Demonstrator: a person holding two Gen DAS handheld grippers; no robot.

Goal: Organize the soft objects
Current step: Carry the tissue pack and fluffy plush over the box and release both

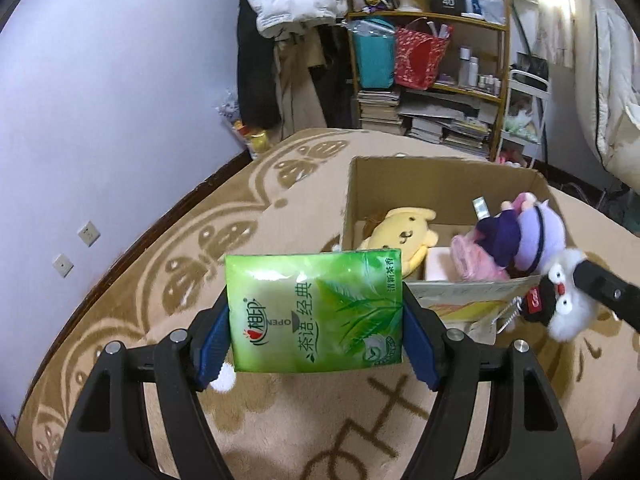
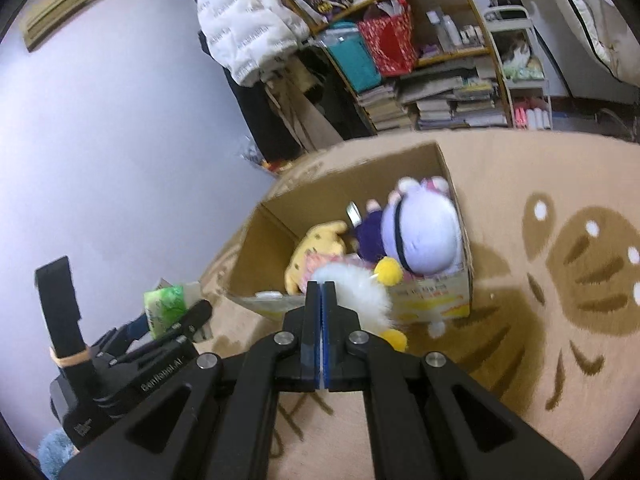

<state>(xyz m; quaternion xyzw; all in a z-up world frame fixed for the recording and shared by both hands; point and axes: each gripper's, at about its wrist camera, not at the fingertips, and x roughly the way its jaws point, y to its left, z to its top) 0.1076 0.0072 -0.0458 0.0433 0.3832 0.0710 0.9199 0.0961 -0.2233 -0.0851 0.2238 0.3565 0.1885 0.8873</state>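
The green tissue pack [image 1: 316, 312] is a soft, glossy plastic packet printed with tea leaves and Chinese lettering, and it sits upright between the blue pads of the left gripper [image 1: 316, 320], which is clamped on its two side edges and holds it in the air above the carpet [image 1: 160, 280], just short of the cardboard box [image 1: 400, 184]. The right gripper [image 2: 322, 300] has its pads pressed together on the fur of a small white fluffy toy [image 2: 360, 296] with a black face and yellow feet, which hangs at the near right corner of the box. Inside the open-topped box lie a yellow plush [image 1: 404, 230], a pink one [image 1: 470, 258] and a lilac doll [image 1: 536, 236], filling the near and right side; the far left part of the box floor is bare. The beige patterned carpet around the box is open, with a wall [image 1: 100, 120] to the left and crowded shelves [image 1: 460, 80] behind.
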